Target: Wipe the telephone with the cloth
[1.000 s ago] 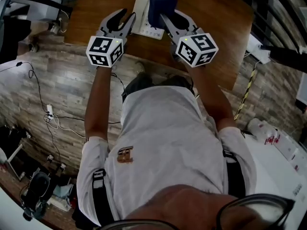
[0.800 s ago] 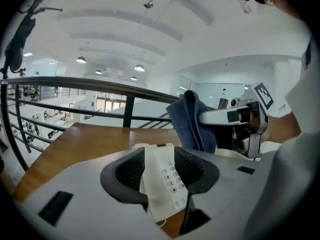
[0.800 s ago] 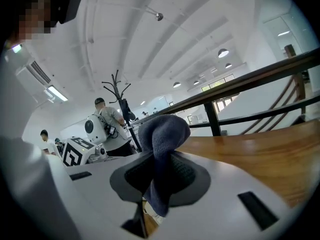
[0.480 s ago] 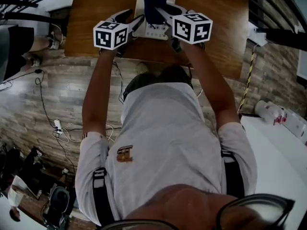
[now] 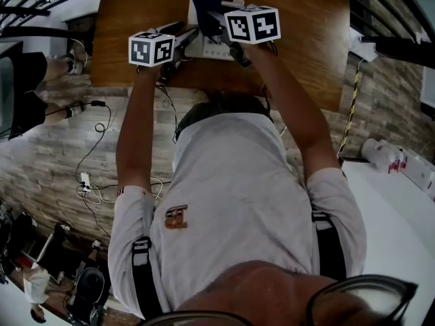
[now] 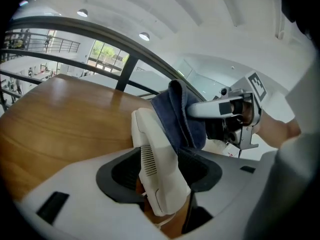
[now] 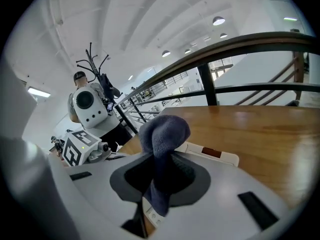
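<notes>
The white telephone [image 5: 209, 46] sits on the brown worktop [image 5: 299, 32]. The left claw [image 6: 160, 170] has just been opening and is spread wide. The handset [image 6: 152, 149] stands between its two sides, and they seem not to squeeze it. The right claw [image 7: 157, 176] pinches the blue cloth [image 7: 164, 131], just beside the handset.
</notes>
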The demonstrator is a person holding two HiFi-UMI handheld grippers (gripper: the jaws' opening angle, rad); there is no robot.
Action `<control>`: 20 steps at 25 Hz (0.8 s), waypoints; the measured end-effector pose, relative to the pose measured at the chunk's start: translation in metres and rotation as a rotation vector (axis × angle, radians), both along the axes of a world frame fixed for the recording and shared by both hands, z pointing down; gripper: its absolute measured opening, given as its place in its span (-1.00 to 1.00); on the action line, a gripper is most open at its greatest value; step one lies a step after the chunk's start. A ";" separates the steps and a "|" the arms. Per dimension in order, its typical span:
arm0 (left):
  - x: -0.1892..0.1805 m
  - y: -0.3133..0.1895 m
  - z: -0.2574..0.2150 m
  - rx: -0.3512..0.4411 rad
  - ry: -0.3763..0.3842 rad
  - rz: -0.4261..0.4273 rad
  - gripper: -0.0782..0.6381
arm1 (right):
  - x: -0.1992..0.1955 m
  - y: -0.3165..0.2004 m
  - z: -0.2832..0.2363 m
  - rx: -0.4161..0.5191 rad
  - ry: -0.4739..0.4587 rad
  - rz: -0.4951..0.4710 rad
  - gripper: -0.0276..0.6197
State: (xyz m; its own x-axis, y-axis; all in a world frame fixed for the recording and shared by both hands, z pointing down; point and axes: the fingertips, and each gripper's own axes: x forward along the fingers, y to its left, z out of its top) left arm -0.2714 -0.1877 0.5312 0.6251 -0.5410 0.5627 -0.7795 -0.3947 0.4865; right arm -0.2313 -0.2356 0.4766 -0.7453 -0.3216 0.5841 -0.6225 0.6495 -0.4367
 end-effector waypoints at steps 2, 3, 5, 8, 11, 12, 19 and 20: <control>0.002 -0.001 0.004 -0.014 0.008 0.005 -0.14 | -0.003 -0.004 0.004 -0.017 0.015 -0.005 -0.67; 0.003 -0.001 0.005 -0.020 0.013 0.007 -0.13 | -0.005 -0.006 0.006 -0.025 0.024 -0.008 -0.67; 0.005 -0.001 0.007 -0.027 0.034 0.005 -0.13 | -0.008 -0.010 0.012 -0.039 0.050 -0.015 -0.67; 0.003 -0.003 0.009 -0.021 0.062 0.003 -0.13 | -0.012 -0.017 0.026 -0.052 0.101 -0.022 -0.67; 0.002 -0.003 0.013 -0.012 0.083 0.010 -0.13 | -0.011 -0.022 0.039 -0.059 0.129 -0.015 -0.67; 0.003 -0.004 0.013 -0.008 0.084 0.010 -0.13 | -0.008 -0.024 0.040 -0.059 0.134 -0.012 -0.67; 0.015 -0.010 0.010 0.018 0.087 -0.003 -0.14 | 0.036 -0.036 0.048 -0.057 0.157 0.053 -0.67; 0.015 -0.011 0.010 0.020 0.090 -0.006 -0.14 | 0.042 -0.037 0.050 -0.059 0.157 0.067 -0.67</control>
